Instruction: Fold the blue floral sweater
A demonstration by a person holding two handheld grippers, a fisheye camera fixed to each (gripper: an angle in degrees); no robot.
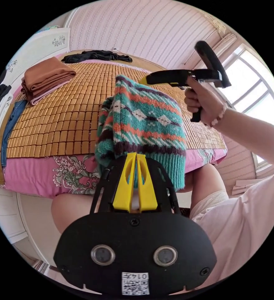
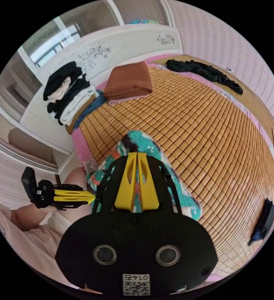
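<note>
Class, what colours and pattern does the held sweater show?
Teal sweater with orange, dark purple and white patterned bands; clearest in the left gripper view.

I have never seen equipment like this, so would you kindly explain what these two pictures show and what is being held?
A person holds a hand-operated gripper in each hand, each carrying its own fisheye camera. In the left gripper view, the left gripper with yellow jaws closes on the hem of a teal patterned sweater, while the right gripper pinches its upper edge. The right gripper view looks over the bamboo mat on the bed. On the mat lie a folded brown cloth, a stack of clothes and a dark garment. The sweater is lifted at the bed's edge.
</note>
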